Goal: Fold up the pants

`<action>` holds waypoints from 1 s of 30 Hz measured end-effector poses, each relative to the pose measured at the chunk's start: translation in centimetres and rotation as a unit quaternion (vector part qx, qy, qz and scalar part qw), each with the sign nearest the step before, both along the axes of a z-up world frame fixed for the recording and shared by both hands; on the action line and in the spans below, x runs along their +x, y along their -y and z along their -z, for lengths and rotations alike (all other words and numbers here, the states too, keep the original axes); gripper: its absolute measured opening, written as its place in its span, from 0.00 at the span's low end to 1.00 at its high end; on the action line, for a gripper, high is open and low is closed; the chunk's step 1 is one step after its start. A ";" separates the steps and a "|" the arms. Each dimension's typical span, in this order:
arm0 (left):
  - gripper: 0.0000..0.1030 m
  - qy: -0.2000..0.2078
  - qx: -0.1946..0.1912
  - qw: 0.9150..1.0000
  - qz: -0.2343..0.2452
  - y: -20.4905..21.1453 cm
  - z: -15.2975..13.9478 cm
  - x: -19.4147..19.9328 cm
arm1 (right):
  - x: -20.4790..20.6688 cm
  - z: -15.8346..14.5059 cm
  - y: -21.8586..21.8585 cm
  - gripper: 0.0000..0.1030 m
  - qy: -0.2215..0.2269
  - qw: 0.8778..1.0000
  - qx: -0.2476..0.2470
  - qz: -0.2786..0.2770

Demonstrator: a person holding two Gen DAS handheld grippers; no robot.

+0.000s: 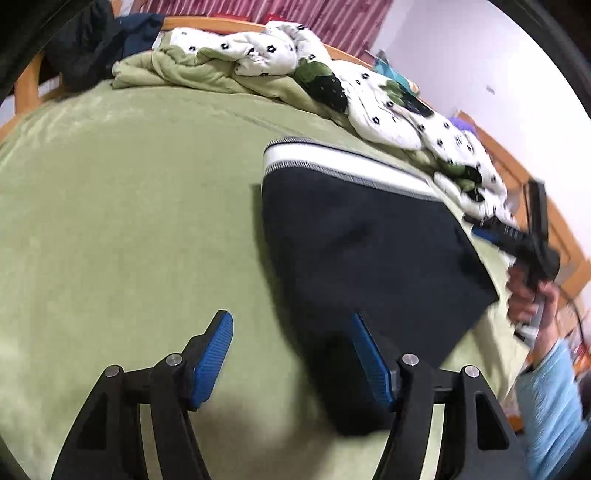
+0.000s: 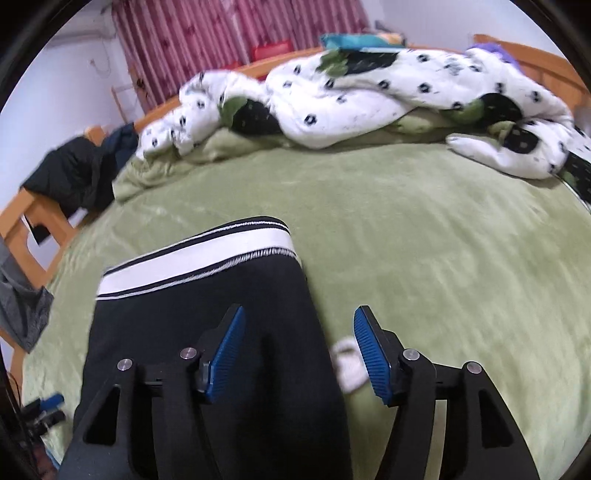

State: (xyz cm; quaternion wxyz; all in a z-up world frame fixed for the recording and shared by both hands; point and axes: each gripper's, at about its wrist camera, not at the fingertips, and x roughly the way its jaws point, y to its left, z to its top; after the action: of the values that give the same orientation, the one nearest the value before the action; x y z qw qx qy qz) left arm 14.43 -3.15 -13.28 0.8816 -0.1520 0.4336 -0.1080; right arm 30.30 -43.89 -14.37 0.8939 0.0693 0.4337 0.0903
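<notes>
Dark pants [image 1: 369, 236] with a white, black-striped waistband [image 1: 332, 158] lie folded flat on the green bed cover [image 1: 129, 206]. My left gripper [image 1: 290, 317] hovers open over the near left edge of the pants, its right pad above the dark cloth, nothing gripped. At the far right of the left wrist view a hand [image 1: 528, 295] holds the right gripper [image 1: 532, 236]. In the right wrist view the pants [image 2: 221, 295] lie under my open right gripper [image 2: 301, 310], with the waistband [image 2: 195, 258] beyond it. A small white loop [image 2: 349, 363] lies beside the pants' right edge.
A rumpled white quilt with black flowers [image 2: 369, 96] and a bunched green blanket [image 1: 173, 70] lie along the far side of the bed. Dark clothes [image 2: 77, 173] hang over the wooden bed frame [image 2: 22, 225] at the left. Red curtains [image 2: 221, 33] hang behind.
</notes>
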 end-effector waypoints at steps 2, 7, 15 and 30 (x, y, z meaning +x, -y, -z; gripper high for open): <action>0.62 -0.015 -0.024 1.000 0.003 0.2 0.9 2.7 | 2.0 1.8 -0.8 0.59 -0.039 0.999 -0.023 -0.020; 0.65 -0.068 -0.077 0.995 0.020 1.5 5.1 7.8 | 3.4 4.1 0.7 0.67 -0.065 0.997 0.014 -0.029; 0.28 -0.052 -0.092 0.994 0.015 3.6 5.1 10.1 | 4.1 6.5 2.5 0.46 -0.134 0.972 0.173 -0.080; 0.14 -0.038 -0.147 0.988 0.008 -10.1 -0.8 5.8 | -6.2 -1.2 -10.2 0.14 -0.051 0.987 0.131 -0.079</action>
State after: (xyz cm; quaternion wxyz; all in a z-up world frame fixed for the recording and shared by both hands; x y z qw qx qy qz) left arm 20.20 6.90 -12.48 0.8318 -0.2798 0.4476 -0.1720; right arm 24.10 -33.73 -13.13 0.8435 0.1562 0.4675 0.2134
